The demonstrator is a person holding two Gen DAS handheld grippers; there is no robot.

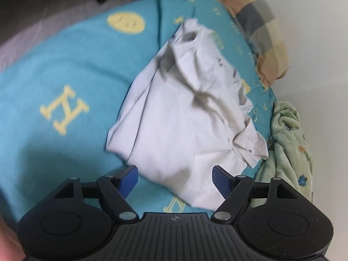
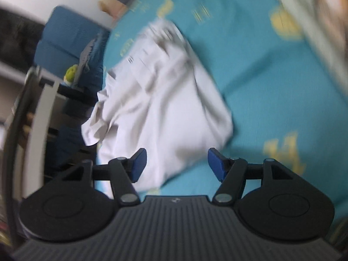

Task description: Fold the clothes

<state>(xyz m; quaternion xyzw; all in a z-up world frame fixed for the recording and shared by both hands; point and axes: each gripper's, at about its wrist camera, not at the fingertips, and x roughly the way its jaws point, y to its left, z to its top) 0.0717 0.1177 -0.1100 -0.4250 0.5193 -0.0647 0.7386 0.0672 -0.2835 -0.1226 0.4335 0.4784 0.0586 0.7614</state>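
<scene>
A white garment (image 1: 184,113) lies crumpled and partly folded on a teal blanket (image 1: 61,69) with yellow patterns. My left gripper (image 1: 175,180) hovers over the garment's near edge, its blue pads wide apart and clear of the cloth. In the right wrist view the same white garment (image 2: 161,100) appears blurred on the teal blanket (image 2: 271,82). My right gripper (image 2: 175,163) stands open above the garment's near end, and its pads press on nothing.
A checked pillow (image 1: 258,28) lies at the blanket's far right, and a pale green fleece (image 1: 289,143) is bunched at the right edge against a white wall. In the right wrist view, blue cushions (image 2: 67,43) and dark furniture (image 2: 43,108) stand beyond the bed's left edge.
</scene>
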